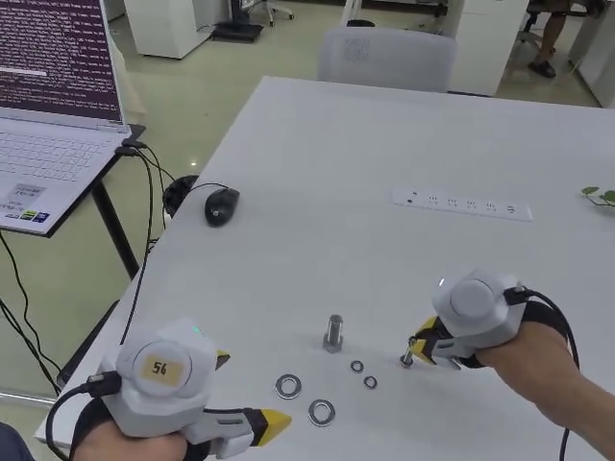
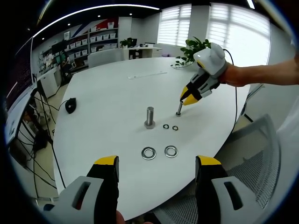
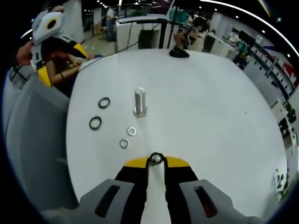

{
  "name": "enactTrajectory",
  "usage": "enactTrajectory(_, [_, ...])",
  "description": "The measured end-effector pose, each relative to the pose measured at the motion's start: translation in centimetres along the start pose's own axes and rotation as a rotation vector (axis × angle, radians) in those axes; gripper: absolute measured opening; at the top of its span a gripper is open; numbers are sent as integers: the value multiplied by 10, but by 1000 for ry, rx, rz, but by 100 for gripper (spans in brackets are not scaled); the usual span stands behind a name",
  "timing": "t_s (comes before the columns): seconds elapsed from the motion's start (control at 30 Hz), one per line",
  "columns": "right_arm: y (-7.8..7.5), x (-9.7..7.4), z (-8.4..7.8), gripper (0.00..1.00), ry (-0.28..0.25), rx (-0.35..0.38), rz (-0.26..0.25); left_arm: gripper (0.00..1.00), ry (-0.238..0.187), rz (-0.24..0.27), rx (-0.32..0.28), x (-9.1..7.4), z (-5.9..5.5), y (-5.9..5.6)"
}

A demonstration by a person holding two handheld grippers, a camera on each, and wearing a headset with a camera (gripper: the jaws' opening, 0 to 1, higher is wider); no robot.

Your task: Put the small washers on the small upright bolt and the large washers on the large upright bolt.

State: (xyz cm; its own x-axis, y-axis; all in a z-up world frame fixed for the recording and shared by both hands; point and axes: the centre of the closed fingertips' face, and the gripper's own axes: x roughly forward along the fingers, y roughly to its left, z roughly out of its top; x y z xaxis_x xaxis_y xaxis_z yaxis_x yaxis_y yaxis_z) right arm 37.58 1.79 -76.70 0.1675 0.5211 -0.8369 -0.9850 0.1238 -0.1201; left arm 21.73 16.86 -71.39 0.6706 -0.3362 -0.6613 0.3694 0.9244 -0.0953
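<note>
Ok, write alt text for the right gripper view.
The right gripper, yellow-tipped jaws shut, grips the small bolt upright on a white table. Beyond lie two small washers, two large washers and the upright large bolt.

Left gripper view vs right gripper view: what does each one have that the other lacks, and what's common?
Left gripper view: the right hand-held gripper from the side, tips on the small bolt, which stands upright on the table; its own jaws wide open, empty.
Right gripper view: the left hand-held gripper across the table; its own jaws shut on the small bolt's top, seen end-on.
Both: upright large bolt, two large washers, two small washers, mouse. Washers lie flat, none on a bolt yet.
</note>
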Motion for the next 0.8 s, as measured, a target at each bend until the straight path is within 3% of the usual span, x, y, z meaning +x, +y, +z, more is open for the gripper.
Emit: enactTrajectory(0.8, [3,1,1,14,54,-40,14,66,2,-4,1,1,0,-1])
